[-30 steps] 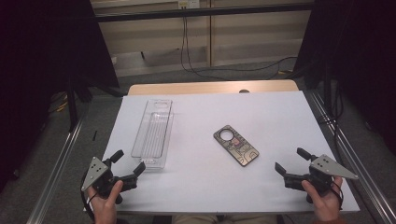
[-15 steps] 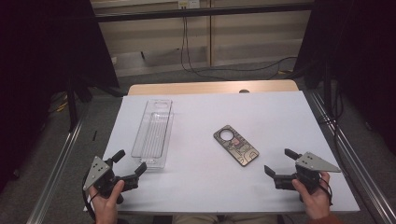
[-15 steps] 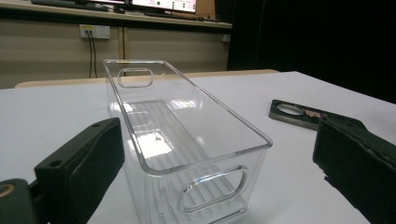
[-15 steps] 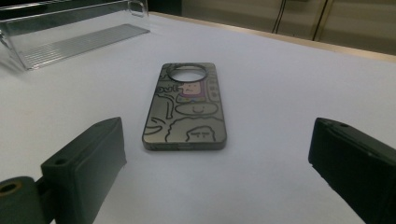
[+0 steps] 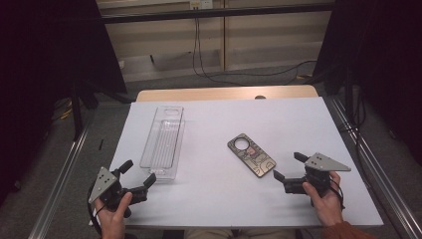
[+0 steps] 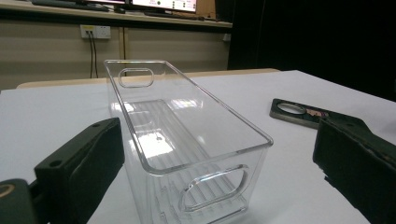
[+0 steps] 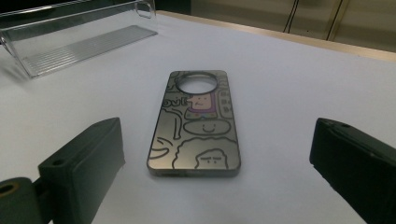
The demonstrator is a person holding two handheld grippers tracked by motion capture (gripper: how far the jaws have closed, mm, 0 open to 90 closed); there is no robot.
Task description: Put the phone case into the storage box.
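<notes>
A phone case (image 5: 252, 155) with cartoon drawings and a round camera hole lies flat on the white table (image 5: 214, 129), right of centre; it also shows up close in the right gripper view (image 7: 196, 123). My right gripper (image 5: 288, 169) is open just right of it, jaws pointing at its near end. A clear plastic bin (image 5: 164, 142) stands empty left of centre, seen end-on in the left gripper view (image 6: 180, 135). My left gripper (image 5: 139, 172) is open just before the bin's near end, holding nothing.
The table's front edge lies close behind both hands. Metal rails (image 5: 59, 174) run along both sides of the table. Cables (image 5: 209, 59) lie on the floor beyond the far edge. White surface lies bare between bin and case.
My right gripper has moved left and forward toward the phone case. The left gripper has barely shifted.
</notes>
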